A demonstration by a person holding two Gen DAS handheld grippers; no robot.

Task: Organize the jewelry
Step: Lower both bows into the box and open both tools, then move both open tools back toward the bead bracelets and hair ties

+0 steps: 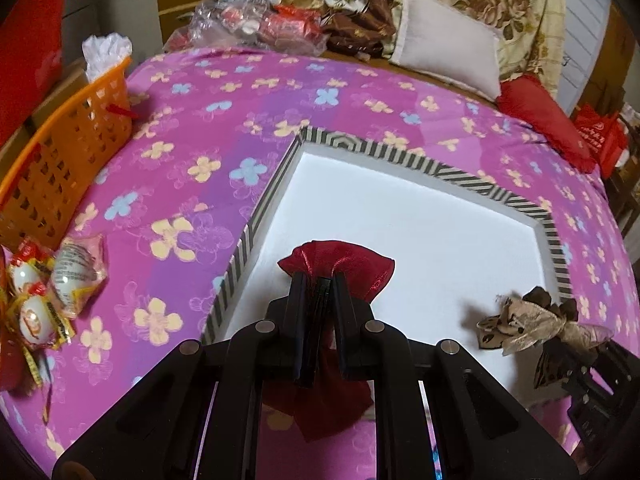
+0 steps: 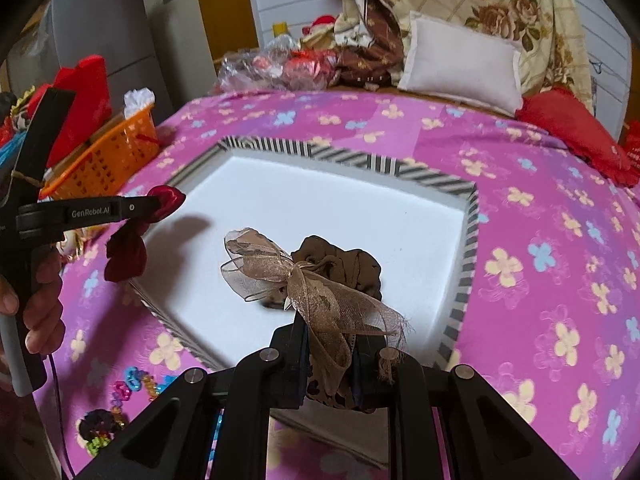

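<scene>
Jewelry pouches hang pinched in two hand-held grippers above a white tray (image 2: 360,216) edged with black-and-white stripes, which lies on a bed spread with a pink flowered cover (image 1: 208,128). At far left, an orange plastic basket (image 1: 60,152) stands by the bed's edge, with cellophane-wrapped trinkets (image 1: 48,280) lying just in front of it. A person's hand (image 2: 38,300) grips the left hand-held gripper (image 1: 318,280), whose side reads "GenRobot.AI"; its jaws are closed on the gathered neck of a red satin pouch (image 1: 340,264), held over the tray's near left part. To the right, the right hand-held gripper (image 2: 328,344) is clamped on a brown pouch (image 2: 340,264) tied with a sheer beige ribbon bow (image 2: 280,276), above the tray's near edge. Sequined hair ties (image 2: 120,400) lie on the cover beside it. A white pillow (image 2: 464,56) and a red cushion (image 2: 580,140) lie beyond, at the bed's far right. Writing on the wrapped trinkets is too blurred to read.
</scene>
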